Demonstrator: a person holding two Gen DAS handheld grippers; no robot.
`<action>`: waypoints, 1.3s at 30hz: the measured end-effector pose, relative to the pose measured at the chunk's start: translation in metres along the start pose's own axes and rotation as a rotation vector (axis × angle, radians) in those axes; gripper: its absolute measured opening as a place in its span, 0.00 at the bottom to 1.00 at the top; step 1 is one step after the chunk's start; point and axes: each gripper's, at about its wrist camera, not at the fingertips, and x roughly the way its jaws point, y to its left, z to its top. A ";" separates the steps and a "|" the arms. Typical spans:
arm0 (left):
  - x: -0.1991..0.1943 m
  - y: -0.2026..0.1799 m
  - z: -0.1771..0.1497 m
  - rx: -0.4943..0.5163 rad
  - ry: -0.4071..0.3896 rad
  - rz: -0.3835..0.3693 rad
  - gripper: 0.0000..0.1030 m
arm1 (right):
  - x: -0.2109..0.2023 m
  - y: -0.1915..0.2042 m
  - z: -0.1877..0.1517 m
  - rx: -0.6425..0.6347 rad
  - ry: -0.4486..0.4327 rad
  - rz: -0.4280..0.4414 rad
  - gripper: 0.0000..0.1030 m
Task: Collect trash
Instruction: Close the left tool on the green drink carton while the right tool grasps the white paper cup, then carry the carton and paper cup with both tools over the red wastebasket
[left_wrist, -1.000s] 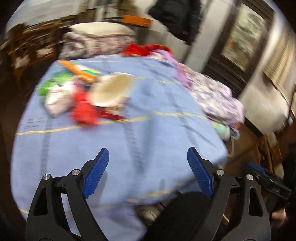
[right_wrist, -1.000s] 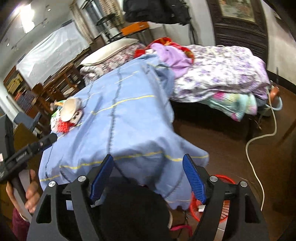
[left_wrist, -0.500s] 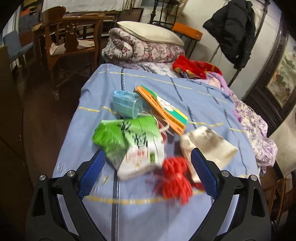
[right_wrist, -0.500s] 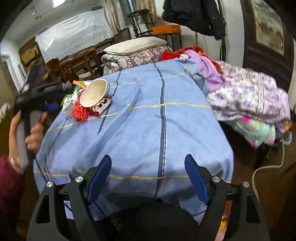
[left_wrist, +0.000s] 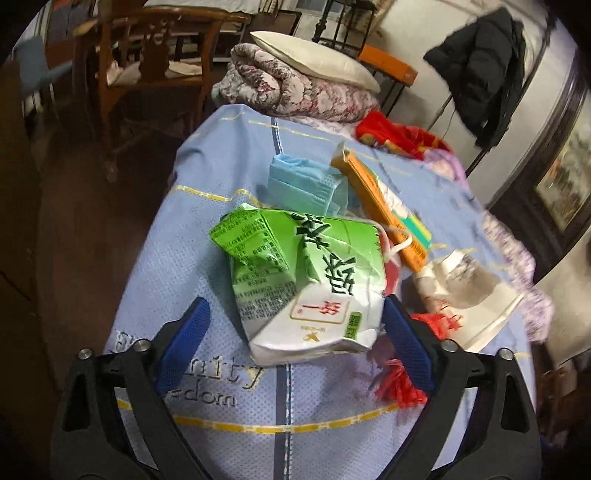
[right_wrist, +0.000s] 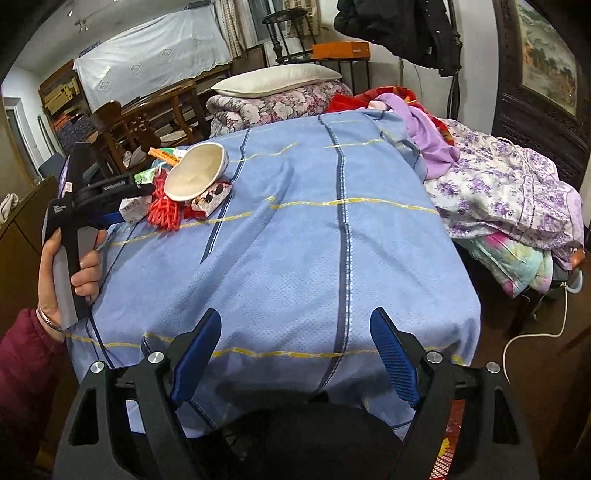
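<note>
Left wrist: left gripper (left_wrist: 293, 326) is spread wide and has just narrowed a bit, gripping nothing. The crushed green carton (left_wrist: 306, 280) lies on the blue cloth (left_wrist: 207, 384) just ahead; likely light and crumply, so pinch its flat sides.

Right wrist: right gripper (right_wrist: 295, 354) is spread and empty, well apart from the trash pile; paper bowl (right_wrist: 195, 171) probably flimsy.

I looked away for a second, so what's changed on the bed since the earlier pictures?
The left gripper swung over to the trash pile and closed in on the crumpled green carton, which now lies between its open jaws, ungripped; the jaws have just been narrowing. The right gripper turned slightly, open and empty. The trash has not moved.
</note>
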 end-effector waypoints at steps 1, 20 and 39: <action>-0.002 0.001 -0.001 -0.003 -0.009 -0.032 0.71 | 0.001 0.001 0.000 0.000 0.002 -0.001 0.79; -0.038 0.005 -0.016 -0.034 -0.164 -0.117 0.71 | 0.042 0.037 0.083 0.042 -0.033 0.172 0.79; -0.037 -0.017 -0.018 0.082 -0.190 -0.115 0.71 | 0.111 0.079 0.146 0.138 -0.044 0.249 0.42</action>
